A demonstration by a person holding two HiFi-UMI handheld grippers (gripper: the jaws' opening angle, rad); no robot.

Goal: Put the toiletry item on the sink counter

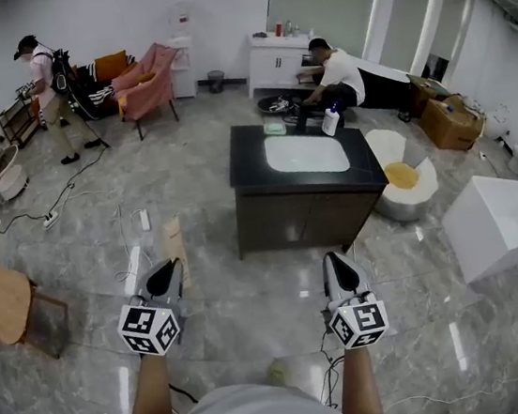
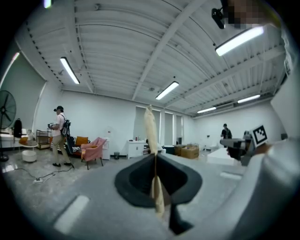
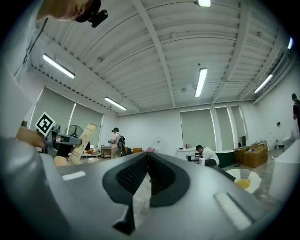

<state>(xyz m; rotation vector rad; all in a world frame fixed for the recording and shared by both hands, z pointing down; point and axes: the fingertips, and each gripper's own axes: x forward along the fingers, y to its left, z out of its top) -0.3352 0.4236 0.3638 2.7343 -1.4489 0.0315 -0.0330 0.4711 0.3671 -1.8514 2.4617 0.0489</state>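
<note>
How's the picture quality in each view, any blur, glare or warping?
Head view: strong fisheye curve, sharp, light streaks glaring on the floor. Left gripper view: left hand-held gripper and its toiletry item soft up close, room sharper, dark corners. Right gripper view: right hand-held gripper soft, ceiling lights bright.

Edge-on in the left hand-held gripper [image 2: 155, 161], the beige packet [image 2: 150, 131] hides its faces; items [image 1: 329, 123] on the bench [image 1: 249, 165] far ahead are too small to identify.
</note>
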